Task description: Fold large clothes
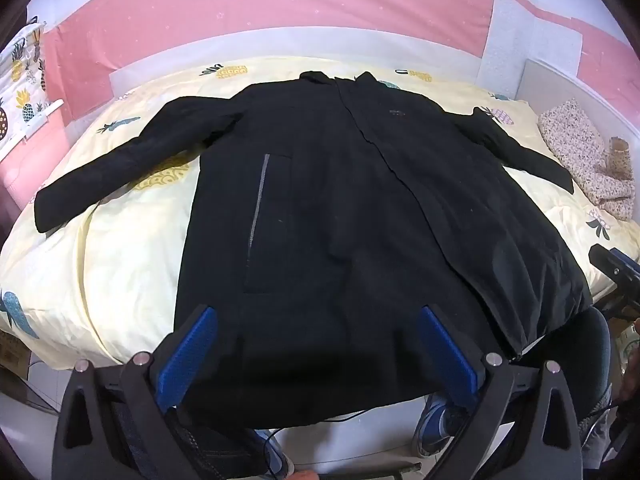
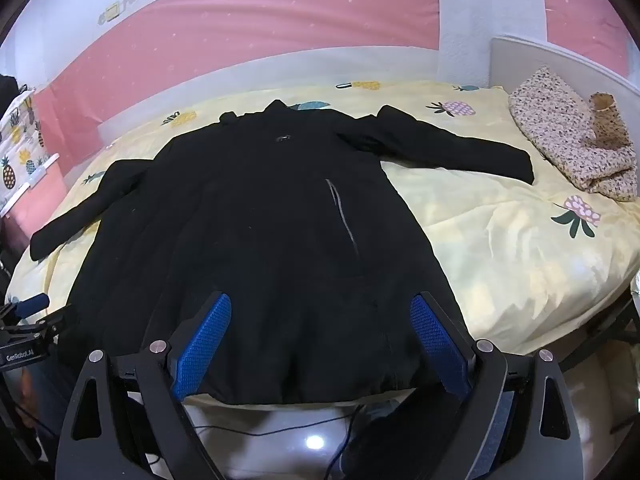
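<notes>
Nearest, at six o'clock, the left gripper (image 1: 316,354) and the right gripper (image 2: 320,342) are being held above the hem of the long black padded coat (image 1: 340,208), blue-padded jaws spread wide, nothing being gripped or touched. The coat is lying flat, front up, on the pale yellow pineapple-print quilt (image 1: 120,248), collar at twelve o'clock, sleeves spread towards nine and three. A sleeve is probably best pinched near its cuff and drawn inward across the body, smoothly.

Chest logo (image 2: 283,138) on black coat (image 2: 256,240) too small to read.
</notes>
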The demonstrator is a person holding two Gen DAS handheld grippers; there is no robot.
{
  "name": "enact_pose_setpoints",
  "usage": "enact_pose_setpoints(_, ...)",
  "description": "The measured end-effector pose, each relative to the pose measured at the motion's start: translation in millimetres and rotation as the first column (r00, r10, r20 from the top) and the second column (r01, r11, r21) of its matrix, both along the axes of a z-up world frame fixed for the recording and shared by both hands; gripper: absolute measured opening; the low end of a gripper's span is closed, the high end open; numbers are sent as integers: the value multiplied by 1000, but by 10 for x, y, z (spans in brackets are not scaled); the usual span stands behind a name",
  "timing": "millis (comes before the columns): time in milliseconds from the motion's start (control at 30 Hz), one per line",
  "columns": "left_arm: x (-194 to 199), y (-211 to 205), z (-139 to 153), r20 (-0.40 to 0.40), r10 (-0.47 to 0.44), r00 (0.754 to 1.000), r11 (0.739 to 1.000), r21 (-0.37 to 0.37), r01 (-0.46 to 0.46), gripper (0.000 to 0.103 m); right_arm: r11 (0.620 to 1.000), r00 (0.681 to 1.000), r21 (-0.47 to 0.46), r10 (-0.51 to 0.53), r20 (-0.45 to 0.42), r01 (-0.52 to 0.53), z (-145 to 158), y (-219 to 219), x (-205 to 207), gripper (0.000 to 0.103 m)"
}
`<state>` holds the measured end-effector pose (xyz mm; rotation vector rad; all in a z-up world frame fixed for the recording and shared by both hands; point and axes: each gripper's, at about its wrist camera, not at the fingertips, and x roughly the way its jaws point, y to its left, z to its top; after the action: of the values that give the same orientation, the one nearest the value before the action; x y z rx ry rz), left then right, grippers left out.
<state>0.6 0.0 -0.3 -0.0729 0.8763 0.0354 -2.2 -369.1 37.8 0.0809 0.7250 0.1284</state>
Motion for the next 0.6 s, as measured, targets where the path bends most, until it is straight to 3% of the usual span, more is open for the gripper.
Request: enact_pose_setpoints(600,-38,-45,5,28,0,1000,1000,19,0,101,1000,1000,-12,-6,-7,6,-25,8,7,92)
